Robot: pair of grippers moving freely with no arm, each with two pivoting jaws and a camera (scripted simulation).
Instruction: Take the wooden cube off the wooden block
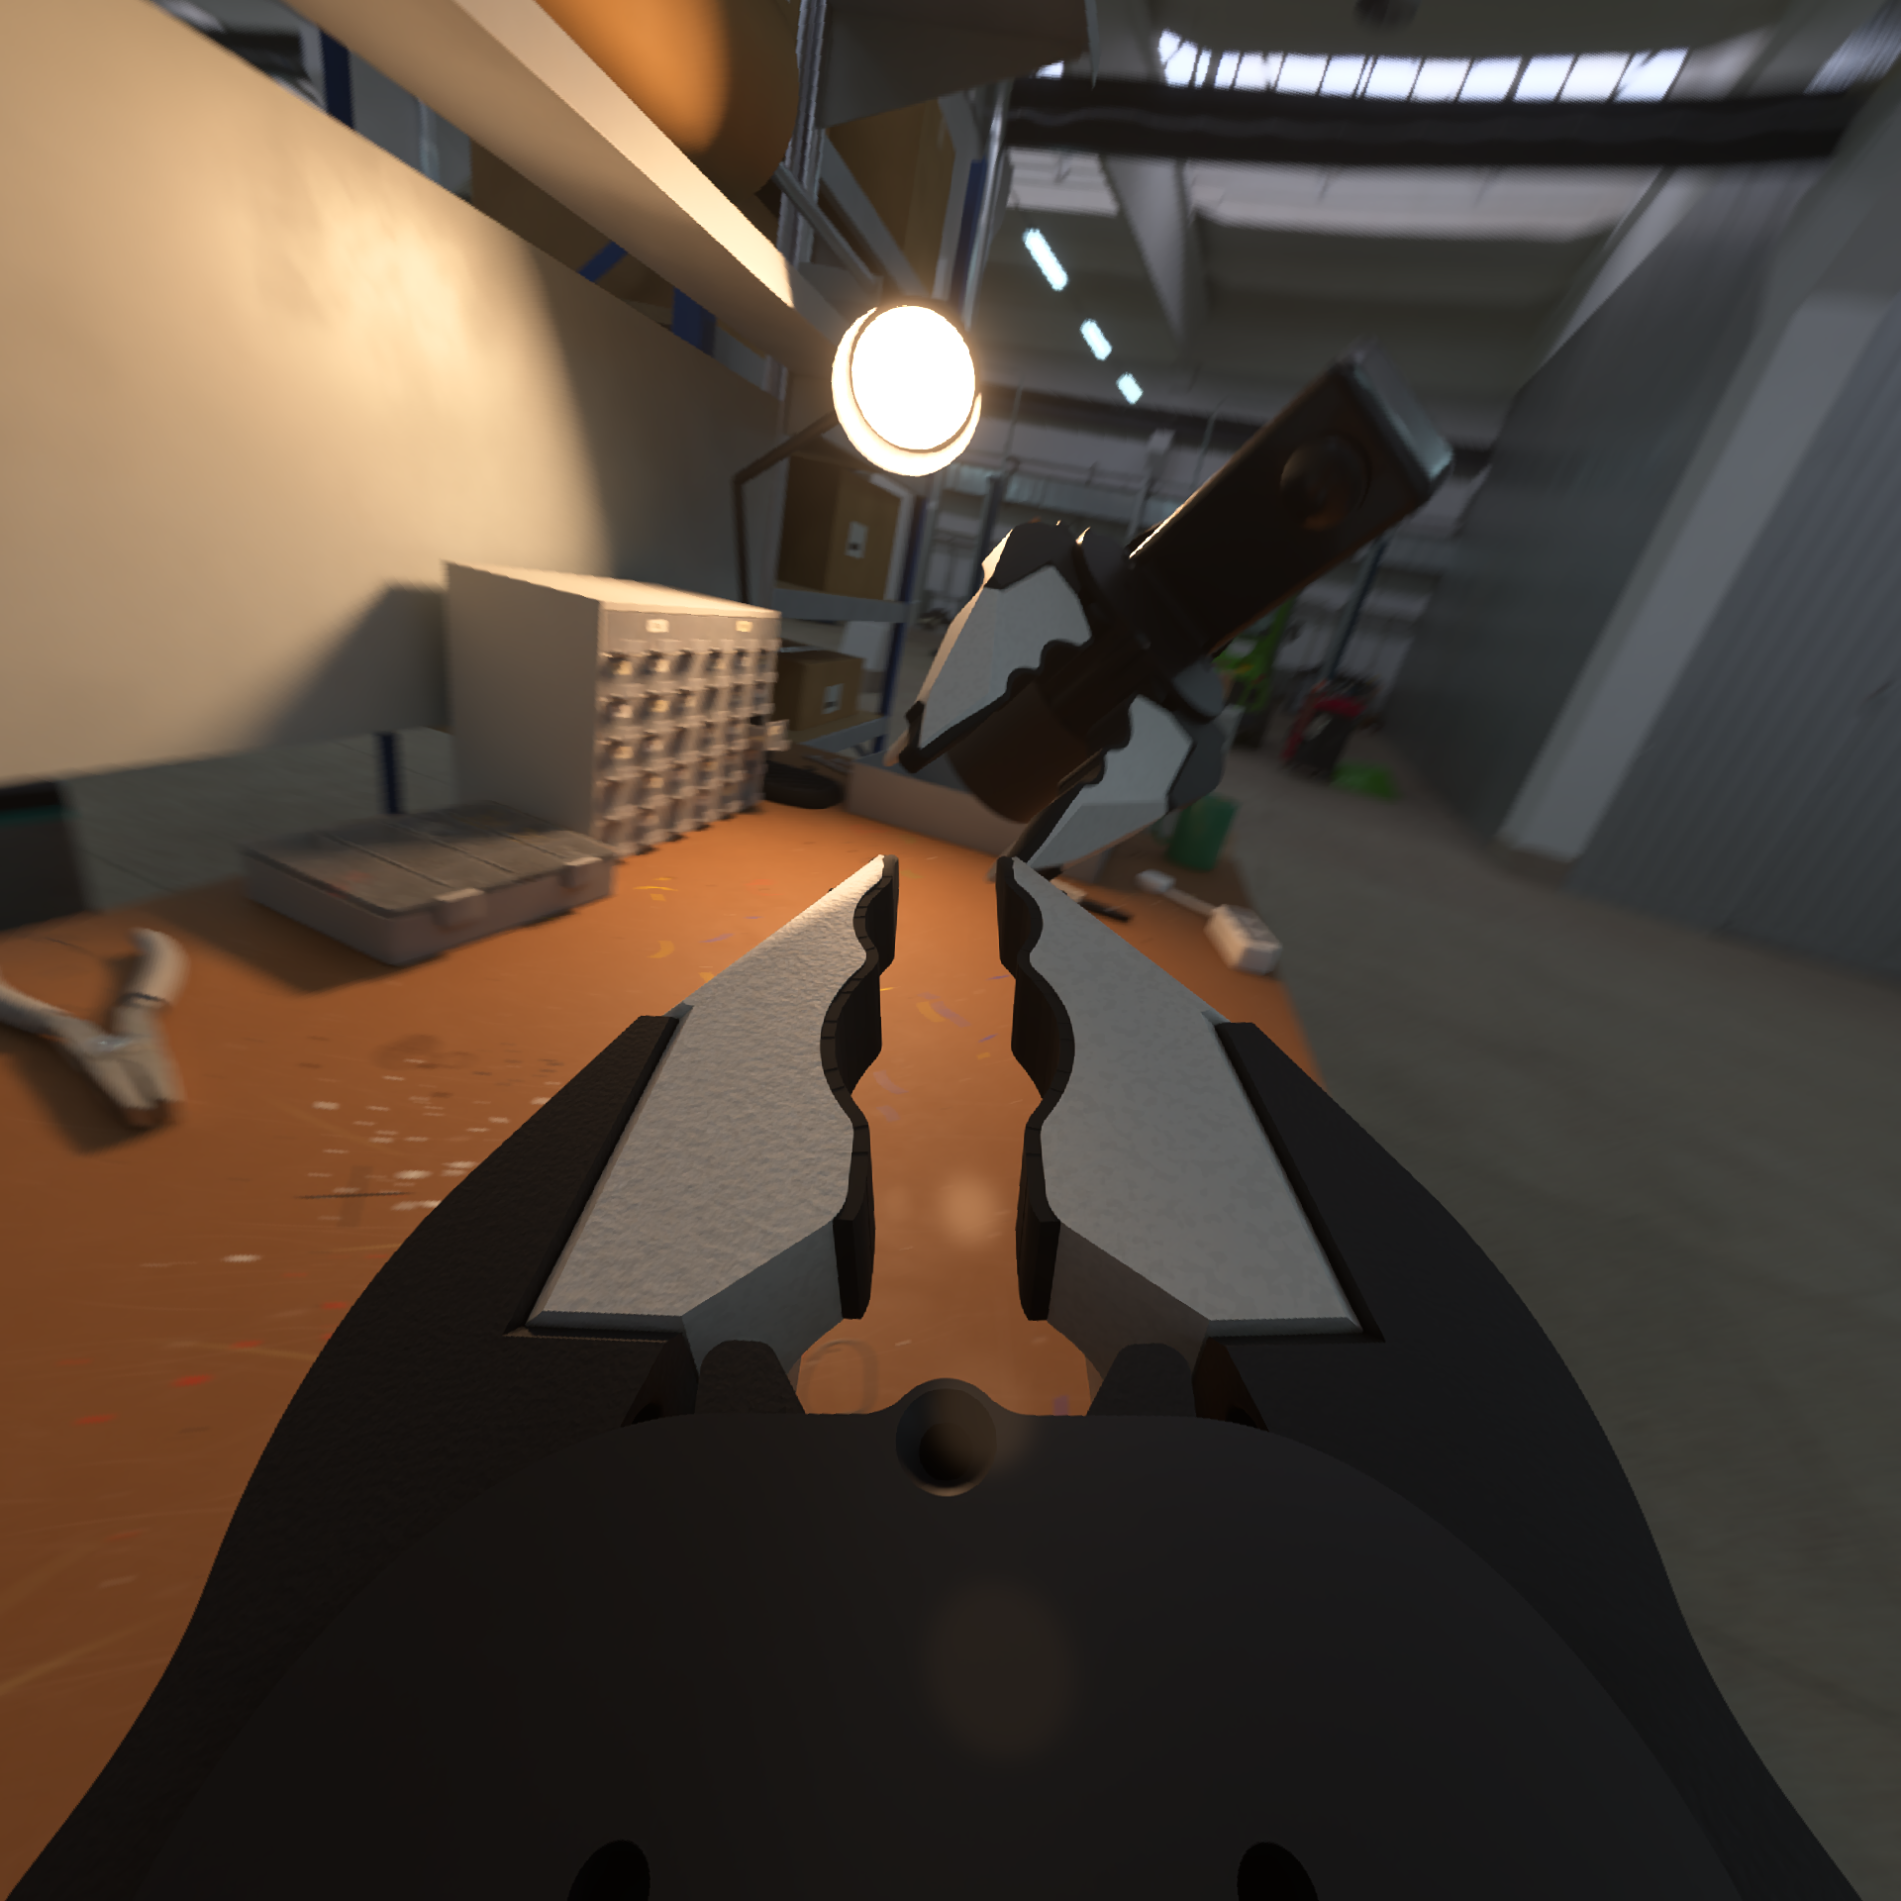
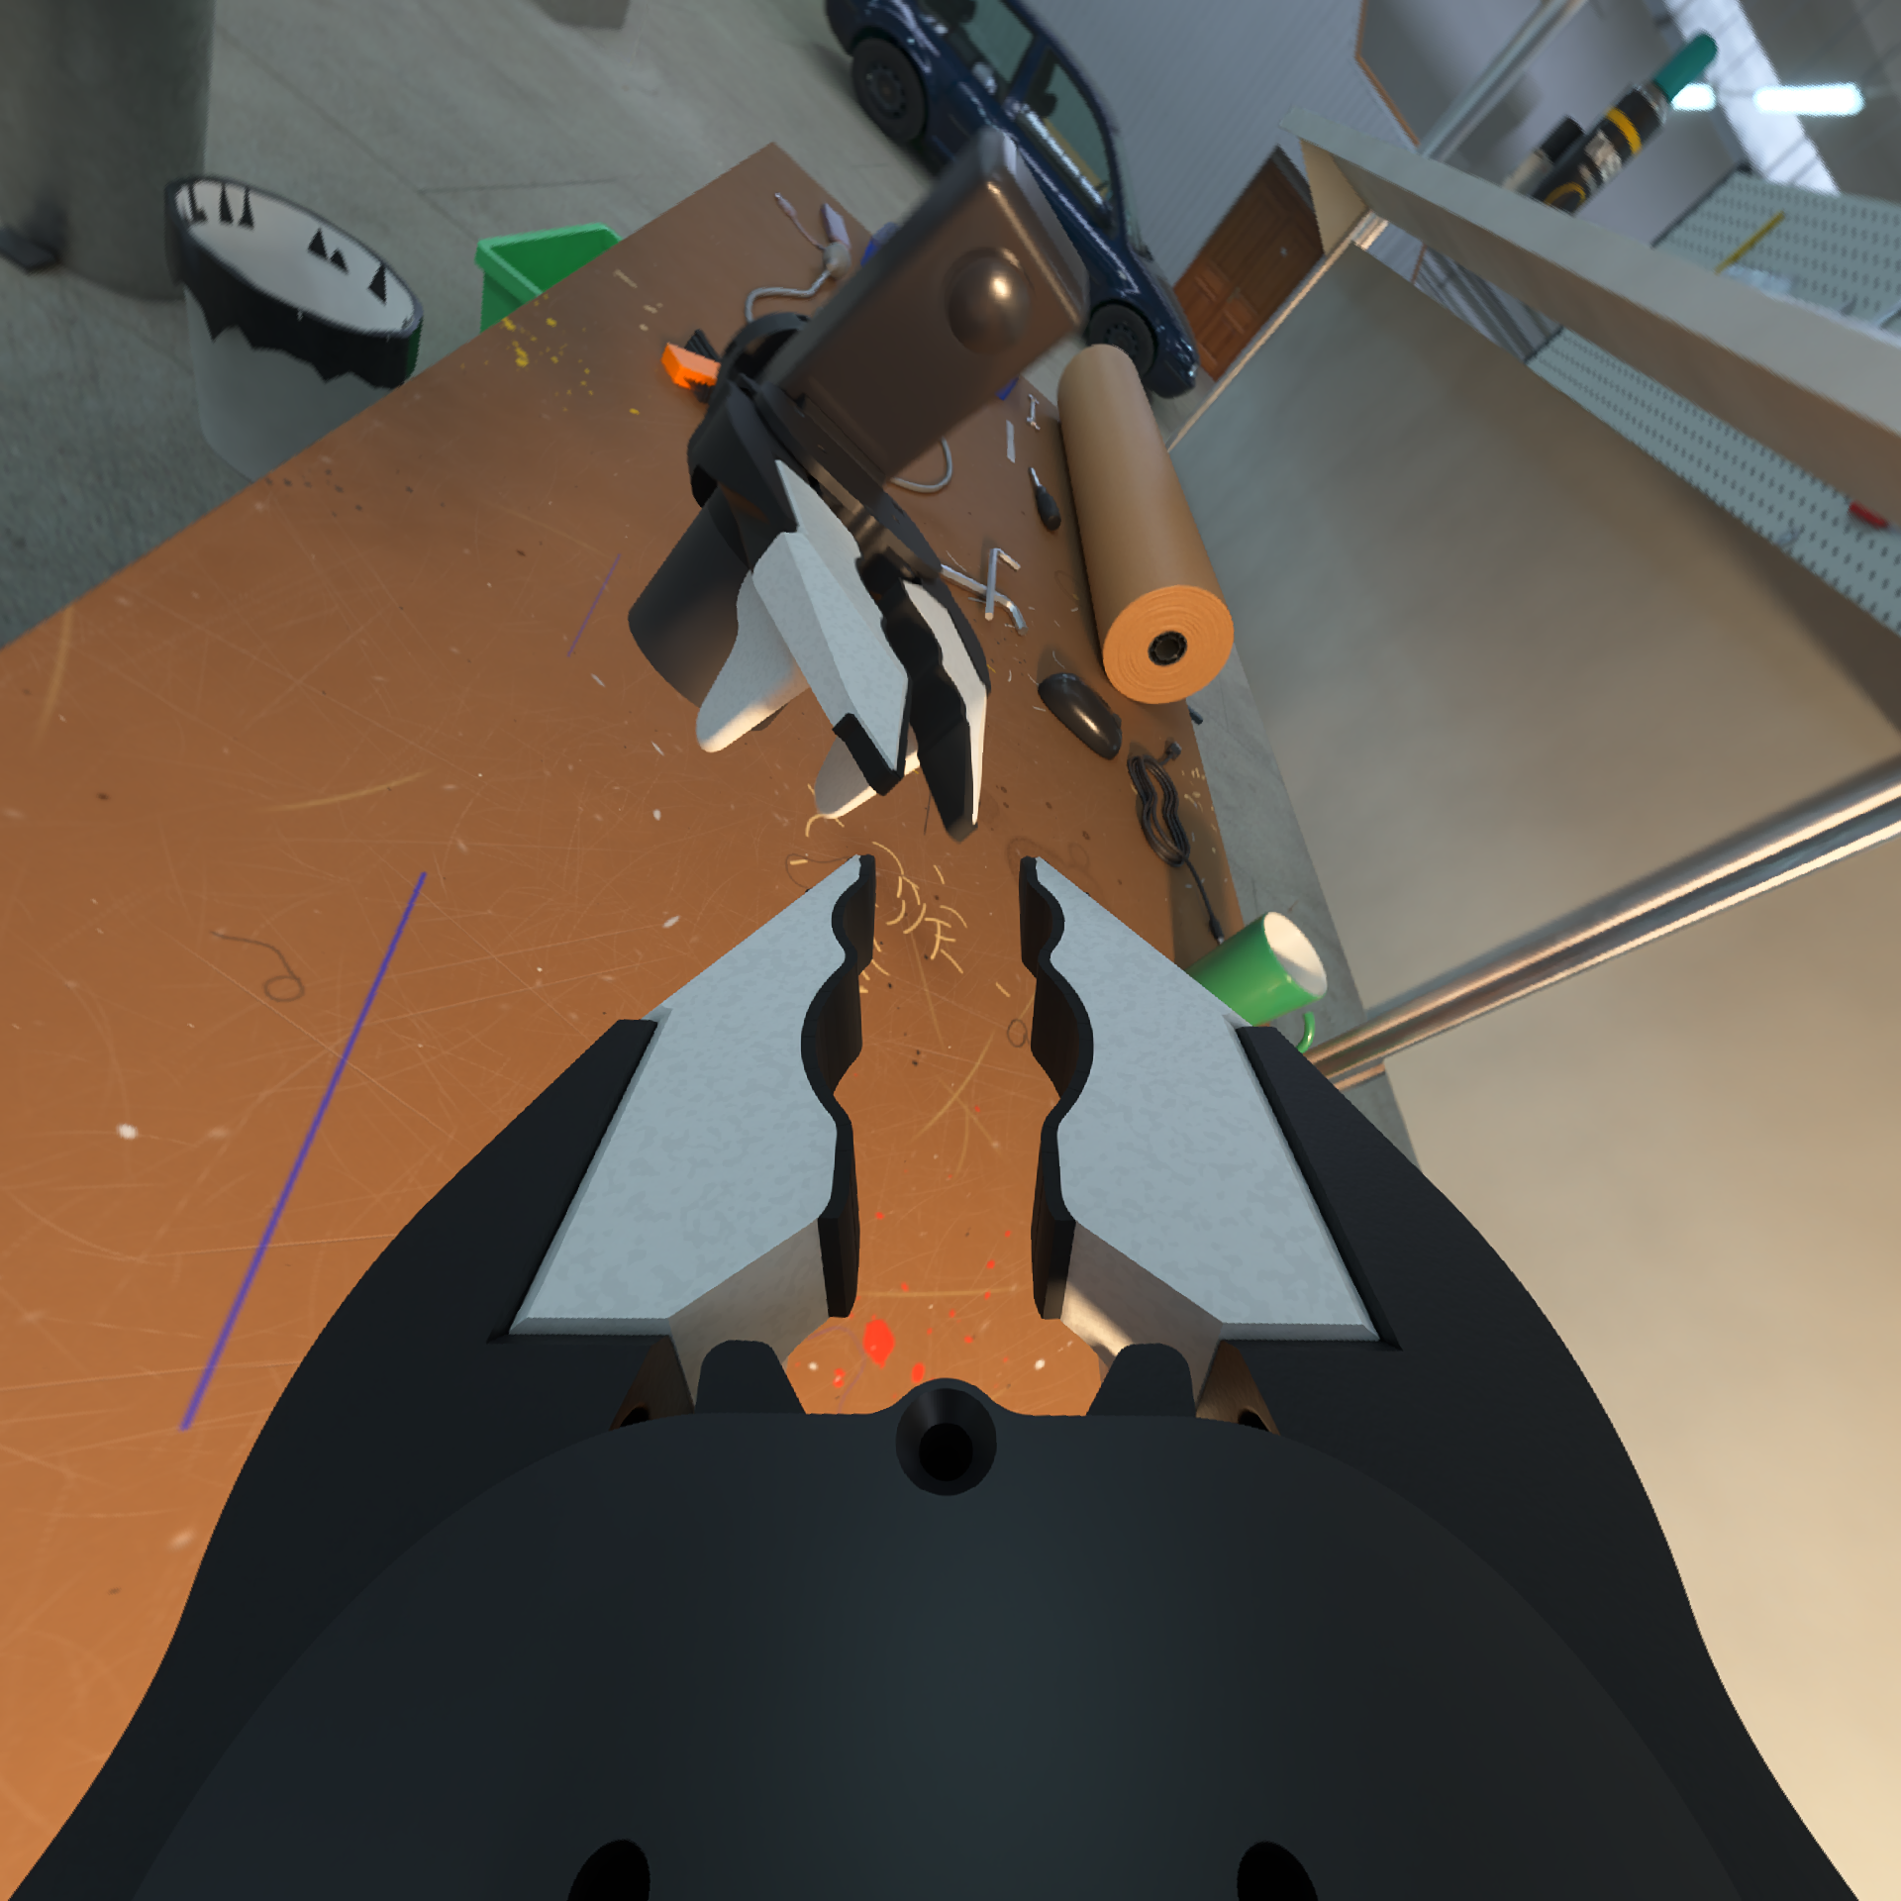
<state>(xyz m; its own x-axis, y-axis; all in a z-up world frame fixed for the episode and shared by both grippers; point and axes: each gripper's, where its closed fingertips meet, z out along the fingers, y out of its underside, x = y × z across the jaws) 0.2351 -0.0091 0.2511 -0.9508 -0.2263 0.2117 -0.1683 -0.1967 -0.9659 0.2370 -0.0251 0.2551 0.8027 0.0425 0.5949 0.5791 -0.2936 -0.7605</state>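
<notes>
Workbench (image 2: 309, 823) fills both views, an orange-brown top scratched and flecked with paint, set against a pale back wall (image 1: 257, 411). Neither the wooden cube nor the wooden block shows in either view, so where they lie relative to either gripper cannot be told.

Next in size, in the right wrist view, a dark blue car (image 2: 1029, 154) stands on the floor beyond the bench's far end, and a white bin with a black liner (image 2: 298, 309) stands off the bench's left edge, with a green crate (image 2: 535, 262) beside it. A roll of brown paper (image 2: 1137, 514) lies along the right side of the bench.

In the left wrist view a grey drawer cabinet (image 1: 638, 710) stands against the wall, a flat grey case (image 1: 432, 874) lies in front of it, and a lit round lamp (image 1: 905, 389) hangs above.

The left gripper (image 1: 946, 869) hovers over the bench with its fingers spread and nothing between them. The right gripper (image 2: 946, 864) is likewise parted and empty above the bench top. Each sees the other tilted in the air ahead.

Smaller things: a green mug (image 2: 1270, 967) on its side just right of the right gripper's finger, pliers (image 1: 113, 1029) at the left, a black mouse (image 2: 1080, 715), a coiled black cable (image 2: 1162, 813), hex keys (image 2: 993, 586)
</notes>
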